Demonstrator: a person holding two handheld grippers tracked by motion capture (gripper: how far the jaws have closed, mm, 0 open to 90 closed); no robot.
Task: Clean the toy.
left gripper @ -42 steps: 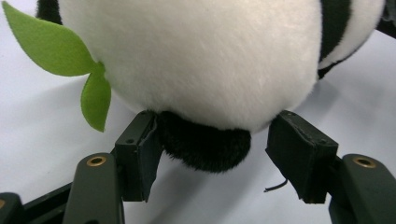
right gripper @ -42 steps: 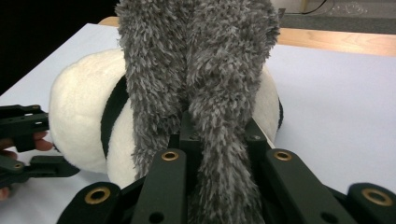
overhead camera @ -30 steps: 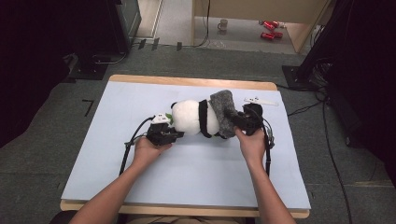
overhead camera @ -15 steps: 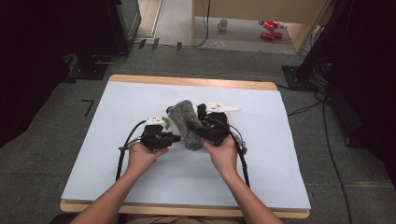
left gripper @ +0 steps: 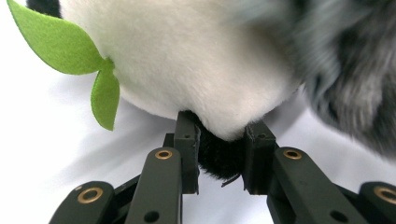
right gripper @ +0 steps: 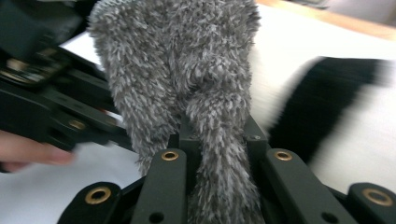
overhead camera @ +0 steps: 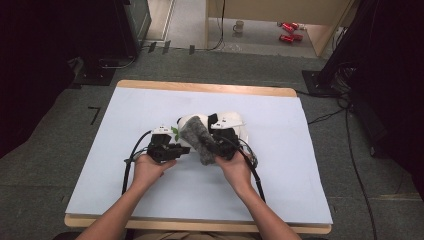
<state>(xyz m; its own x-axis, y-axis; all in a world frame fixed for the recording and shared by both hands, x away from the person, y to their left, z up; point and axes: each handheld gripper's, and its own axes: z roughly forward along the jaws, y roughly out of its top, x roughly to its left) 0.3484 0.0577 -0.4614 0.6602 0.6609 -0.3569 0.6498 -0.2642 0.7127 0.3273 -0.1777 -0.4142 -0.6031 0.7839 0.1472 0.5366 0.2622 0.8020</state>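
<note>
Mid-step, by the look of it: dressing or wrapping the plush panda [overhead camera: 232, 129] in the grey fuzzy cloth [overhead camera: 198, 140], at the middle of the tabletop [overhead camera: 125, 110]. Left claw [left gripper: 219, 154] clamped on a black plush limb [left gripper: 217, 161] under the white belly, pinning the toy. Right claw [right gripper: 218, 140] clamped on a fold of the grey cloth, raised over the toy's left end, just beside the left claw. Next, probably: drawing the cloth across the body while keeping the toy pinned, with slow pulling so that the pinched fold does not slip. Cloth shaggy, long-piled, limp. Panda soft, rounded, short-napped, white with black bands. Two flat green felt leaves [left gripper: 65, 51] at its side. Tabletop covering smooth, pale blue.
</note>
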